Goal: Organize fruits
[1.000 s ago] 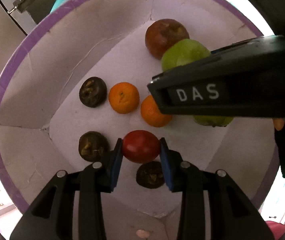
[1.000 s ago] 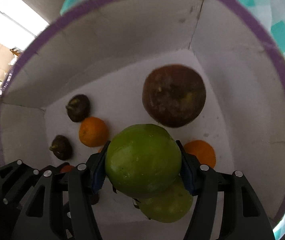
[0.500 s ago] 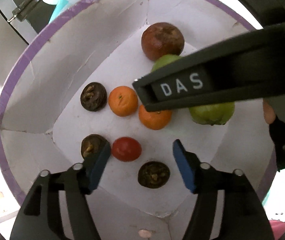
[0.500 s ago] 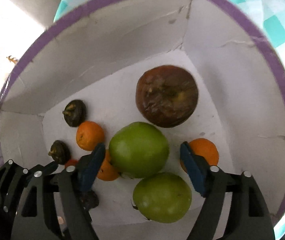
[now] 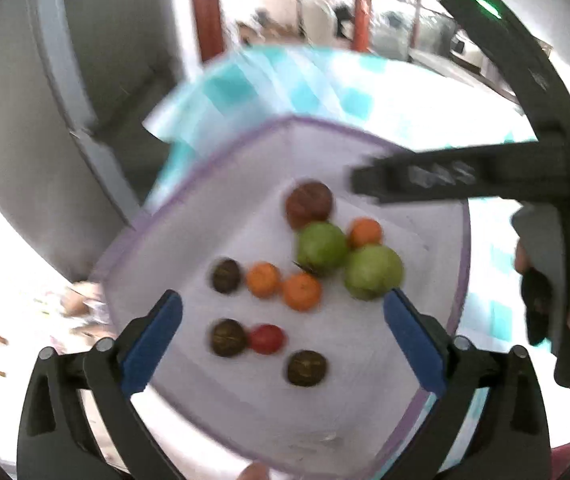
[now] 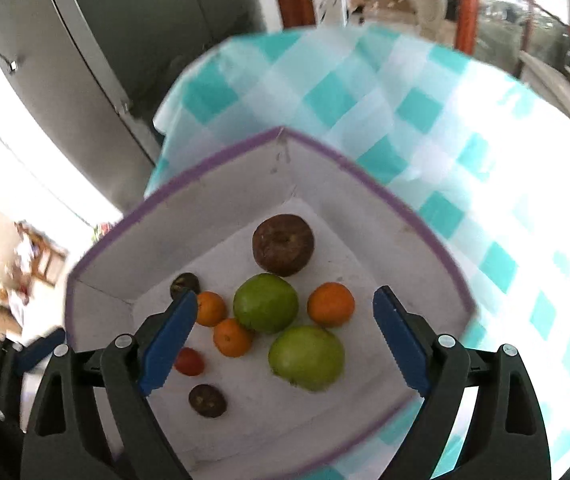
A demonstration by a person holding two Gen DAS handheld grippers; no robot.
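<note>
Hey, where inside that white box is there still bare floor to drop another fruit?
Inside the white box, bare floor lies between the big brown fruit and the far corner, and beside the right wall past the lone orange. The middle, around the two green fruits, is crowded.

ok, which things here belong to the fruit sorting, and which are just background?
Job: white box; green fruits; oranges; red tomato; brown fruit; small dark fruits; open left gripper; open right gripper.

Background: checked tablecloth; grey cabinet.

Black tool (image 6: 285, 332) frames, blue pads (image 6: 169, 336), silver screws
</note>
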